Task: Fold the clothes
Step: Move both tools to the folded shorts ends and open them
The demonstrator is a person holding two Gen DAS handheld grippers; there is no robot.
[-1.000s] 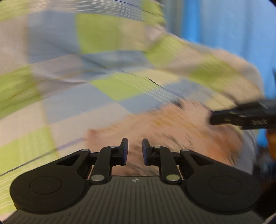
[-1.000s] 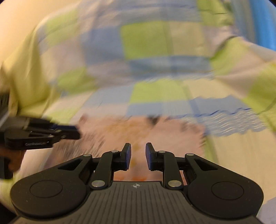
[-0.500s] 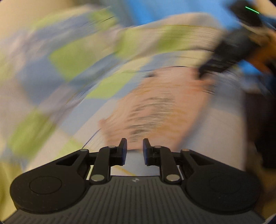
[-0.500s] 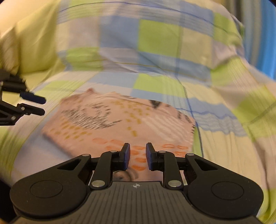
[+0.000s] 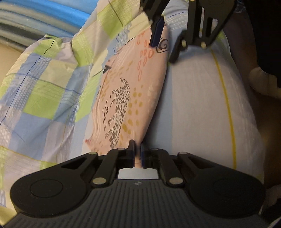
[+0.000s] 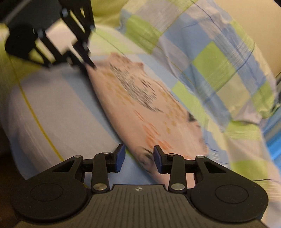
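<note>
Your left tongs point(image 5: 137, 154) are pinched nearly closed on the near corner of the pink printed garment point(image 5: 126, 91), which lies as a long folded strip on the bed's checked sheet point(image 5: 45, 94). That sharp left view shows a spotted animal print, orange ovals and a black spiral; the blurred right view shows only smears. In the right view your right tongs point(image 6: 138, 158) stand wide apart, straddling the garment's other end without clamping it. To the left rises a checked pillow point(image 5: 73, 22), with blue fabric point(image 5: 43, 14) behind.
</note>
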